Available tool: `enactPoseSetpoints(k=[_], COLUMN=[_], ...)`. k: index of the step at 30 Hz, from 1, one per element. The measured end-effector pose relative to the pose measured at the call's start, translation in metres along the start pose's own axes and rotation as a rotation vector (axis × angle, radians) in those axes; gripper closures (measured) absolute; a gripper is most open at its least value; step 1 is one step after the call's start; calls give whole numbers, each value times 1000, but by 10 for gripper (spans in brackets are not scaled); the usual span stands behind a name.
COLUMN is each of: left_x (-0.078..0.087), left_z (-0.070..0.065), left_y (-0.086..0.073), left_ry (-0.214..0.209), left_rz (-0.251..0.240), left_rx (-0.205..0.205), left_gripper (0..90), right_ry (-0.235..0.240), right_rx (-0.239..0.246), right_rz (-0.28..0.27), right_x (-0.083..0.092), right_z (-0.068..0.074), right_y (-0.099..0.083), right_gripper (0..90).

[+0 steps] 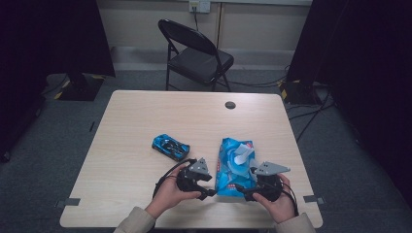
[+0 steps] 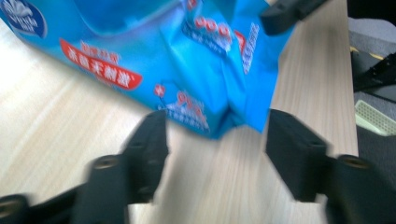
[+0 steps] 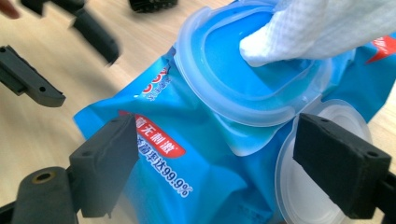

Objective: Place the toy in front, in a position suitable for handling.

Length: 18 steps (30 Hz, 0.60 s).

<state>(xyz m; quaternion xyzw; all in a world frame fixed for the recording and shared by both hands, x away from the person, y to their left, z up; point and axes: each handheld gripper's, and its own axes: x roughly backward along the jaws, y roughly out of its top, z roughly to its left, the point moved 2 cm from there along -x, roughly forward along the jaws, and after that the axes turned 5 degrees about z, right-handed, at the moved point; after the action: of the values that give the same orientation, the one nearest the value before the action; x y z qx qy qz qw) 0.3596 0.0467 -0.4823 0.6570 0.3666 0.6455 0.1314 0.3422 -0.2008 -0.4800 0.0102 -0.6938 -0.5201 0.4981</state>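
Right gripper [image 3: 212, 154]: jaws spread wide either side of blue wet-wipe pack [image 3: 196, 154], pads not pressing, nothing held. Flip lid [image 3: 303, 186] hangs open by its right jaw; white wipe [image 3: 322, 28] stands out of dispenser opening.

Left gripper [image 2: 215, 140]: jaws apart, released, pack's near corner [image 2: 219, 98] just ahead between them, no contact seen.

Pack lies on wooden table [image 1: 145, 111] near front edge, between both grippers; blue toy car [image 1: 170, 146] apart on left.

Step, likely: pulling wipe out. Next move calls for left gripper pinning pack, right closing on wipe, lifting.

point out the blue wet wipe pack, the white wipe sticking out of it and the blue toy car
blue plastic wet wipe pack [image 1: 228, 177], high view, printed front
white wipe [image 3: 322, 25], right gripper view, pulled-out fold
blue toy car [image 1: 170, 146], high view, roof
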Motion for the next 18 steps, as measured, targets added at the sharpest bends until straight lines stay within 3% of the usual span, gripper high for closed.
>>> enactPoseSetpoints(k=[2,6,10,13,18], left_x=[-5,-11,-12,-12,-18], left_z=[-1,-2,-1,0,-1], left_y=[-7,-9,-4,-2,2], left_ry=[-15,-21,-25,-26,-46], left_rz=[-4,-7,-25,-8,-5], left_rx=[19,14,22,3,4], left_gripper=[540,552,547,567,563], right_ry=[-5,-10,-28,-33,-112], right_rx=[-2,7,14,10,45], right_rz=[-9,2,2,-4,22], right_x=[-1,1,-3,-7,-16], right_z=[7,13,11,9,10], right_y=[1,4,3,2,4], right_gripper=[145,140,138,141,131])
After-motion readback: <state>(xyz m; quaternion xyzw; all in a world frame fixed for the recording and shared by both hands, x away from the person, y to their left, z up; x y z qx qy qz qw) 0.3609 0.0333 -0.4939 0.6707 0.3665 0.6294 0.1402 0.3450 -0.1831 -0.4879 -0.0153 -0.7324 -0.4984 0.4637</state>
